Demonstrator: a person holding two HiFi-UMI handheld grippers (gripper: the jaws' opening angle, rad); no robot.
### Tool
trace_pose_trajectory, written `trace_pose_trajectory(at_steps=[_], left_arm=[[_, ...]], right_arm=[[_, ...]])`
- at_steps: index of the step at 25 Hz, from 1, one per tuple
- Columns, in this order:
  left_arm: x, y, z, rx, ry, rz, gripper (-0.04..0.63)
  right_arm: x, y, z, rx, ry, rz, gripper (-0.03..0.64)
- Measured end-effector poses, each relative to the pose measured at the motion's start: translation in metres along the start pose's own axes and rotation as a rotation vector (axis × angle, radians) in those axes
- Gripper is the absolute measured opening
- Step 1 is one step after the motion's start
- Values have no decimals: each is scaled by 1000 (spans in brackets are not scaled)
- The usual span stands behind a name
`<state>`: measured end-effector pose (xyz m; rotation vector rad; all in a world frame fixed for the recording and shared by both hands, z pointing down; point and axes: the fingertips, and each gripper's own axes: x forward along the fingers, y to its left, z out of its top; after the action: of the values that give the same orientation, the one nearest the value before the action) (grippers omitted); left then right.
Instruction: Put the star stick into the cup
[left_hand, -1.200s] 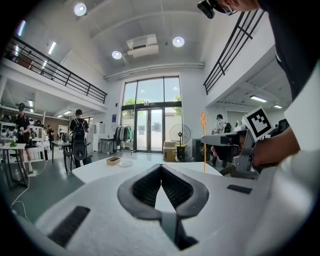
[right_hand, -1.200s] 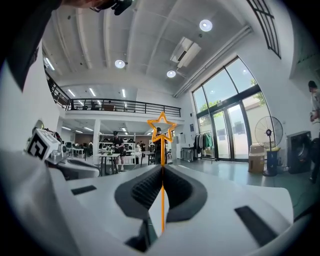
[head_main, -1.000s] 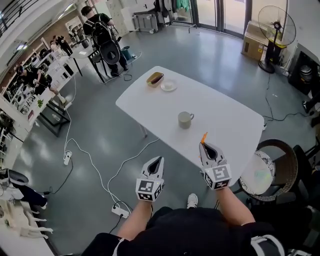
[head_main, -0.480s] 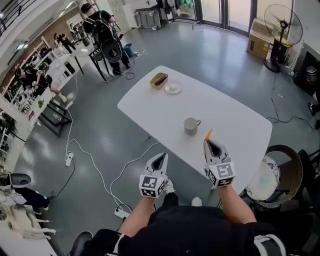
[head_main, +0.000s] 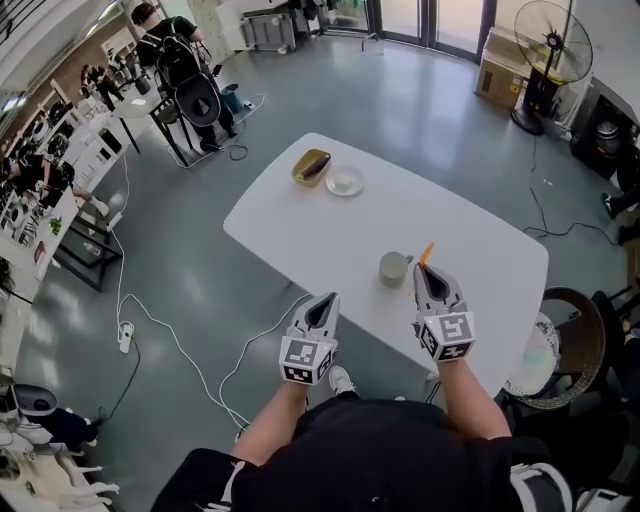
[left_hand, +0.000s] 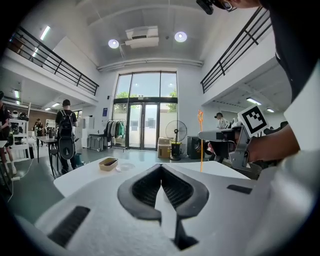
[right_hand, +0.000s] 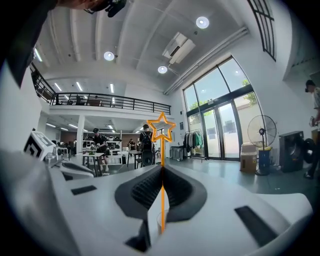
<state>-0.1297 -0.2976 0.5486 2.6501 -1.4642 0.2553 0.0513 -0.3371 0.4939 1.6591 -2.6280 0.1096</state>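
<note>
A grey-green cup (head_main: 395, 268) stands on the white table (head_main: 330, 230) near its front edge. My right gripper (head_main: 432, 272) is just right of the cup, shut on the thin orange star stick (head_main: 426, 254). In the right gripper view the stick (right_hand: 162, 190) runs upright between the closed jaws, its outlined star (right_hand: 161, 127) above the tips. My left gripper (head_main: 328, 300) hovers at the table's front edge, left of the cup, shut with nothing in it. From the left gripper view (left_hand: 161, 166) the stick (left_hand: 200, 140) rises at the right.
A tan tray (head_main: 312, 166) and a white saucer (head_main: 345, 181) sit at the table's far end. A wicker chair (head_main: 560, 330) stands right of the table, a fan (head_main: 560, 50) behind. Cables (head_main: 200, 340) lie on the floor at left.
My right gripper has carried the star stick forward from the table's edge to right beside the cup. The left gripper has come up to the table's front edge.
</note>
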Motion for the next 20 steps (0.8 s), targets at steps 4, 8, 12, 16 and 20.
trace_pose_trajectory(at_steps=[4, 8, 12, 16, 20], left_arm=[[12, 27, 3, -3, -8, -36, 9], [22, 45, 7, 2, -23, -76, 9], [34, 57, 8, 8, -24, -109, 9], [46, 61, 11, 9, -35, -105, 9], [56, 73, 15, 1, -30, -86, 9]], right_arm=[[27, -2, 1, -15, 4, -50, 9], [48, -2, 0, -17, 10, -94, 9], [69, 0, -2, -22, 18, -115, 11], [82, -8, -14, -18, 39, -117, 10], [101, -16, -26, -16, 75, -114, 9]])
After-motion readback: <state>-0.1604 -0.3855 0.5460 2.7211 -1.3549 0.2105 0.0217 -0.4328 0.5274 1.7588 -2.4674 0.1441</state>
